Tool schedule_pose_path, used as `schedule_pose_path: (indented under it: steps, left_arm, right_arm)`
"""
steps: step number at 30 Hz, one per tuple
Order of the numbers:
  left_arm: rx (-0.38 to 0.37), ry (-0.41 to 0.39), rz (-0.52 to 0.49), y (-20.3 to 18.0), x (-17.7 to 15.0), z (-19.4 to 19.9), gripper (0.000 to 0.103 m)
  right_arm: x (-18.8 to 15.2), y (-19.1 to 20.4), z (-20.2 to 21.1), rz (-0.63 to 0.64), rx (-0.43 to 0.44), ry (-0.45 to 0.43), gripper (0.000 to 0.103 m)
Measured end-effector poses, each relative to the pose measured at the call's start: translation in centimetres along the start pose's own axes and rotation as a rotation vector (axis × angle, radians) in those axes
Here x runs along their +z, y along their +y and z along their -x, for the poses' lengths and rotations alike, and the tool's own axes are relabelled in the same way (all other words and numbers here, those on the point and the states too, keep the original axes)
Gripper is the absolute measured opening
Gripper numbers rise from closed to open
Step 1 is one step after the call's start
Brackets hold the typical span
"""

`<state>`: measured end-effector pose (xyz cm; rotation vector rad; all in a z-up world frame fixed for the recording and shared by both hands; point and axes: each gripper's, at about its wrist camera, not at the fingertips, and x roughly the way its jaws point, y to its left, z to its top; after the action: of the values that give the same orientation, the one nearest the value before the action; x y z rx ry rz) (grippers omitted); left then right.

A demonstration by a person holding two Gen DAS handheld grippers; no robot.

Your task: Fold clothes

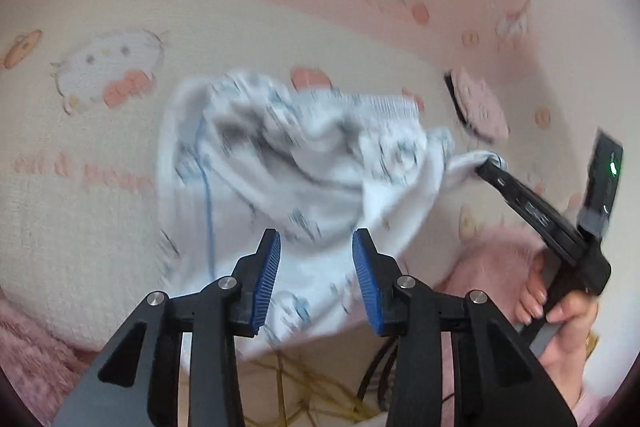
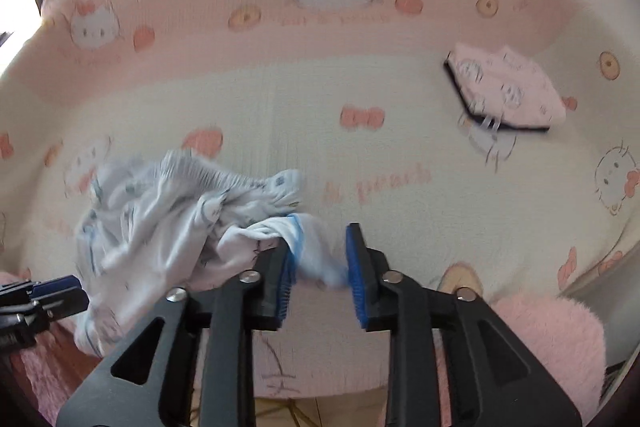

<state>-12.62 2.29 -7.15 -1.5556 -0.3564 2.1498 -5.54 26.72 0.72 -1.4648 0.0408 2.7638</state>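
Note:
A crumpled white garment [image 1: 288, 167] with a small blue print lies on the cat-print bed sheet [image 1: 100, 227]. My left gripper [image 1: 316, 251] is open just short of its near edge, blue pads apart and nothing between them. The right gripper [image 2: 322, 247] is at the garment's [image 2: 168, 219] right corner. Its fingers stand apart, with a blue-edged hem draped over the left finger and blurred cloth in the gap. In the left wrist view the right gripper's tip [image 1: 490, 167] meets that stretched corner, with a hand [image 1: 560, 311] on its handle.
A folded pink cat-print item [image 2: 508, 87] with a dark edge lies on the sheet at the far right. A fluffy pink blanket [image 2: 548, 339] hangs over the bed's near edge. Below the edge are cables and floor [image 1: 304, 391].

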Motion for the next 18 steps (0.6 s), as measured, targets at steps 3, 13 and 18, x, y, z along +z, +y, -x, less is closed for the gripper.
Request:
schedule_pose_path:
  steps: [3,13,18]
  left_arm:
    - [0.11,-0.034,-0.017,0.3,2.7,-1.0,0.04]
    - [0.202,0.01,-0.106,-1.0,7.3,-6.9,0.039]
    - [0.289,0.179,-0.114,1.3,3.7,-8.4,0.027]
  right_arm:
    - [1.3,-0.7,1.1,-0.033,0.013,-0.064,0.037]
    - [1.4,1.8,-8.4,-0.007,0.259,0.218,0.054]
    - [-0.7,3.3,-9.6,0.114,0.263,0.347,0.054]
